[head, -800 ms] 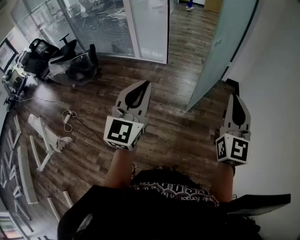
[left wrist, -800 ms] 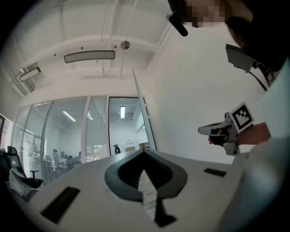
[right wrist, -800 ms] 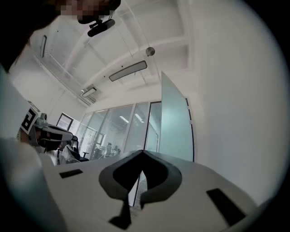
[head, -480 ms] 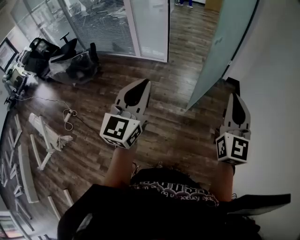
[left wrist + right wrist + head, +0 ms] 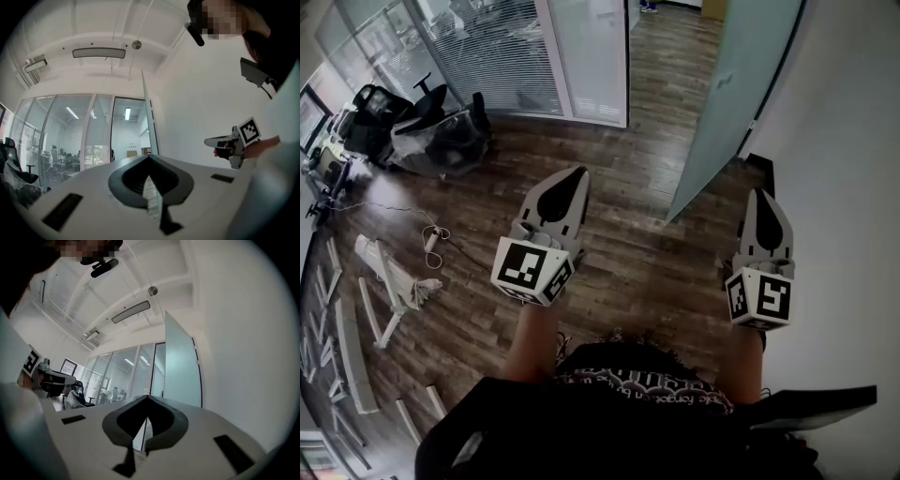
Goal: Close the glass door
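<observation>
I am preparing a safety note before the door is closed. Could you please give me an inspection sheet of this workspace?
Surface: wooden floor, dark planks.
Job's things: glass door, frosted, standing open at an angle to the white wall.
Clutter: office chairs and white slats on the left side of the floor.
Grippers: left gripper and right gripper, both shut, empty, not touching the door.
Cables: thin cable lying on the floor near the slats.
Surroundings: glass partition with blinds.
</observation>
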The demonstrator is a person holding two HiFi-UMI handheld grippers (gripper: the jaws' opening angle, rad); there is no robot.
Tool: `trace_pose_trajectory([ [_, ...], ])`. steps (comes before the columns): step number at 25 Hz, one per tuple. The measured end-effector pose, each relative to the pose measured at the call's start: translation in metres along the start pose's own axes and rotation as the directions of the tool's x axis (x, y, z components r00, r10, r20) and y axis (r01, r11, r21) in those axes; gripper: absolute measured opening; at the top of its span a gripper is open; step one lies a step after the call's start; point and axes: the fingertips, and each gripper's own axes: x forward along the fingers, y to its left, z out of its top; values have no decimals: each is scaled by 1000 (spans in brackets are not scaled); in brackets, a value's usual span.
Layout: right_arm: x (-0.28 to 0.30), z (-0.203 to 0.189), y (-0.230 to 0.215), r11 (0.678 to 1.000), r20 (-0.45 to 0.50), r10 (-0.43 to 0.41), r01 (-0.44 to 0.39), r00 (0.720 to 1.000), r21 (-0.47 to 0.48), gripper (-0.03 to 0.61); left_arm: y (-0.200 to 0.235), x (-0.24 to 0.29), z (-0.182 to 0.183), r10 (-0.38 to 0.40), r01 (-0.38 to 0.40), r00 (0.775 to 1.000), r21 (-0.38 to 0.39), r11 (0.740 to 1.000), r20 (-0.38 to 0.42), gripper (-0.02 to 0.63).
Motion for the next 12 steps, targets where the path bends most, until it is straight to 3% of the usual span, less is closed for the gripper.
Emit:
trace_pose_trajectory([
  [7,3,-22,-17,994,-29,99,-98,995,49,5,-20,15,-8,8,-8,1000,-1,1000,-9,2],
  [12,9,-31,-41,991,-58,123,-120,991,57,6,-28,23,-13,31,-31,999,-1,1000,-32,0],
])
